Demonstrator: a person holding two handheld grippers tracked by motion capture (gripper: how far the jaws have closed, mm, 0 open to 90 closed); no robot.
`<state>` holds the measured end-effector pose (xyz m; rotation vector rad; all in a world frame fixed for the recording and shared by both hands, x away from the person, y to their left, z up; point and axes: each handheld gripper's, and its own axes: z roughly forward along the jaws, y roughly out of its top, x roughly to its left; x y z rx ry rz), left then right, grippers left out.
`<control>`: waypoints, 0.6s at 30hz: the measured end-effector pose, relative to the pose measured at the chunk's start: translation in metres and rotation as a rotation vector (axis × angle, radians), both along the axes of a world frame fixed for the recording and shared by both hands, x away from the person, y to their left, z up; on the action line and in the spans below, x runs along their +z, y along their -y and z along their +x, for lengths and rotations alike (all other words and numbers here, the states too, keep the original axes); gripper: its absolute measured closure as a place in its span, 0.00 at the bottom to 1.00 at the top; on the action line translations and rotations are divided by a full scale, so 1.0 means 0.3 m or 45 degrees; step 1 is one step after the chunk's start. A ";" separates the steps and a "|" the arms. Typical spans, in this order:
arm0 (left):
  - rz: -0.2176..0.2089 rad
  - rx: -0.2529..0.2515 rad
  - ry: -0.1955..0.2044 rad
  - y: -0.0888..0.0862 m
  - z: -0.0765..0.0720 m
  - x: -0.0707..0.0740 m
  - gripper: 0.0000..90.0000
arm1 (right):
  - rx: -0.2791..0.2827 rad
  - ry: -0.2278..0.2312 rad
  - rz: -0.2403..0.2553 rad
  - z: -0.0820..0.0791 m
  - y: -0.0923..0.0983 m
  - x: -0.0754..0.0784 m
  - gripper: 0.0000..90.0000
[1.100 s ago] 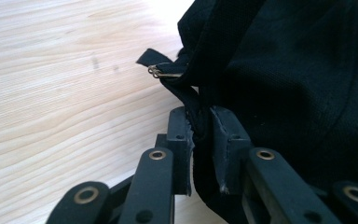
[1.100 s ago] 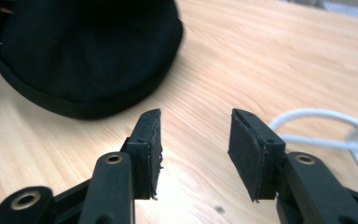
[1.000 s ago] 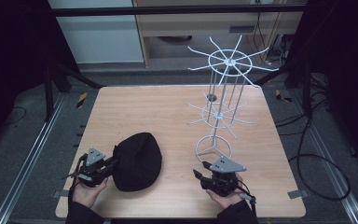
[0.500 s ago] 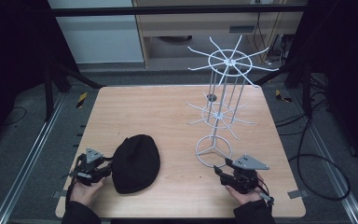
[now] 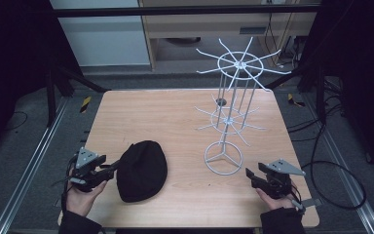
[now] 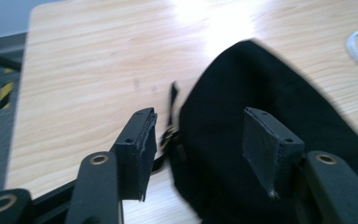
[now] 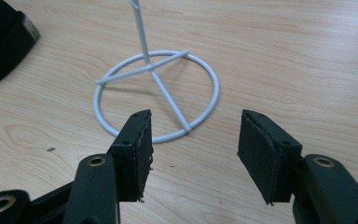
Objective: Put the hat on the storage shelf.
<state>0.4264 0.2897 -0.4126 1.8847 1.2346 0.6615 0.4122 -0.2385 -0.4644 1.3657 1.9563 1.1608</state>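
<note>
From above, the black cap (image 5: 142,170) lies at the table's (image 5: 175,117) seven o'clock, the left gripper (image 5: 113,168) just at its nine o'clock, jaws just opened and clear of it; the left gripper view shows the cap below those parted jaws, while the right gripper (image 7: 193,140) gapes empty at six o'clock of the white wire stand (image 7: 156,95).

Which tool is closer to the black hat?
Left. The left tool sits right at the hat's edge, jaws open. The right tool is far across the table, past the white rack.

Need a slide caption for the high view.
Open left gripper beside black cap; open right gripper near white wire rack.
</note>
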 end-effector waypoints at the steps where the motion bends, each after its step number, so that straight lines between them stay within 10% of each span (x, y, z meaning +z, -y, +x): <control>1: 0.003 -0.012 0.005 0.010 0.000 0.008 0.49 | -0.005 -0.004 -0.007 0.002 0.004 -0.002 0.49; 18: 0.090 -0.111 -0.116 0.185 0.069 0.003 0.50 | -0.004 -0.087 -0.055 0.031 0.012 -0.030 0.48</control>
